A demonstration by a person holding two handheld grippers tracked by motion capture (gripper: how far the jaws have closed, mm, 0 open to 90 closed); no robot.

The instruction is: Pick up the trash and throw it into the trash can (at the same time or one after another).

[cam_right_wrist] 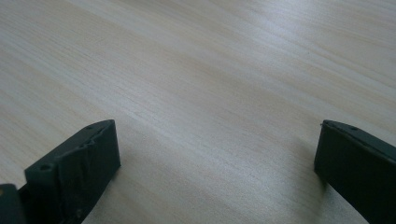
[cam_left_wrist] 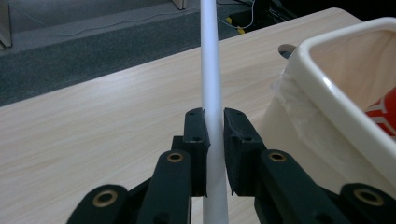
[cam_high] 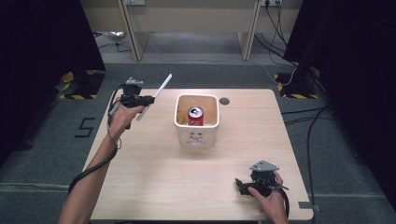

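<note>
My left gripper (cam_high: 148,99) is shut on a long white stick (cam_high: 156,95), held above the table's far left part and slanting up to the right. In the left gripper view the white stick (cam_left_wrist: 211,70) runs straight up between the two black pads (cam_left_wrist: 195,140) of my left gripper (cam_left_wrist: 214,135). A cream square bin (cam_high: 197,138) stands mid-table with a red drink can (cam_high: 195,115) inside it; the bin (cam_left_wrist: 327,93) is just to the right of the held stick. My right gripper (cam_high: 240,185) rests low at the near right of the table, jaws wide open over bare wood (cam_right_wrist: 219,130).
The light wooden table (cam_high: 154,172) has a small dark round hole (cam_high: 224,101) behind the bin. Dark curtains stand at both sides, cables lie on the grey floor at the right, and desk legs stand at the back.
</note>
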